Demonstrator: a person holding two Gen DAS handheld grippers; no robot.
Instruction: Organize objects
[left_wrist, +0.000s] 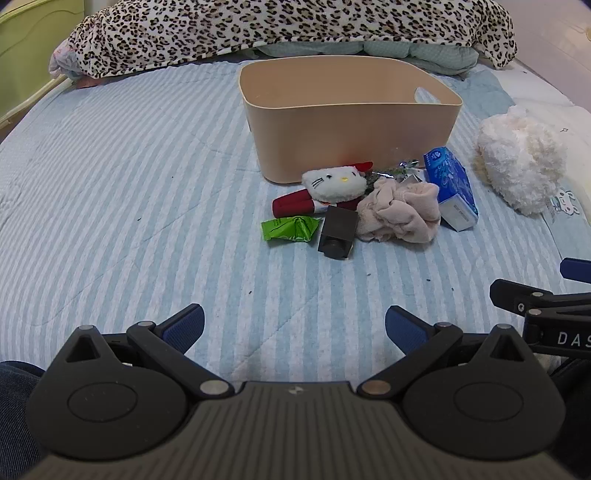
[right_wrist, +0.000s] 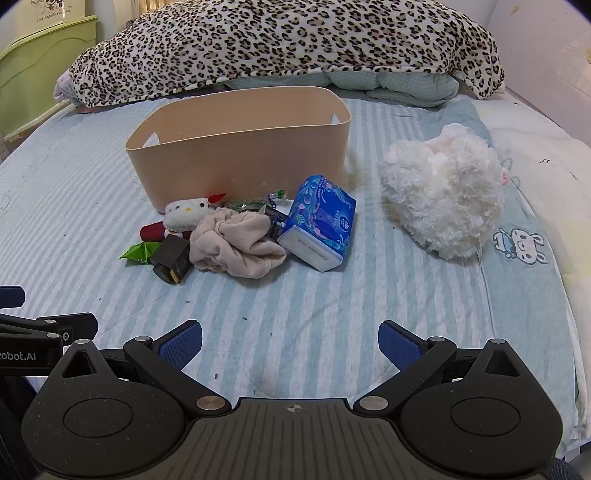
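Note:
A beige plastic bin (left_wrist: 351, 125) (right_wrist: 240, 155) stands on the striped bed sheet. In front of it lies a pile: a Hello Kitty plush (left_wrist: 334, 182) (right_wrist: 184, 214), a dark red tube (left_wrist: 295, 205), a green packet (left_wrist: 290, 229) (right_wrist: 138, 252), a small dark box (left_wrist: 338, 232) (right_wrist: 171, 260), a crumpled pink cloth (left_wrist: 400, 212) (right_wrist: 236, 242) and a blue tissue pack (left_wrist: 450, 186) (right_wrist: 321, 225). A white fluffy plush (left_wrist: 521, 166) (right_wrist: 443, 192) lies to the right. My left gripper (left_wrist: 294, 326) and right gripper (right_wrist: 290, 341) are both open and empty, well short of the pile.
A leopard-print blanket (left_wrist: 288, 26) (right_wrist: 284, 44) is heaped at the head of the bed behind the bin. A green cabinet (right_wrist: 40, 70) stands at the far left. The right gripper's side shows at the edge of the left wrist view (left_wrist: 546, 310).

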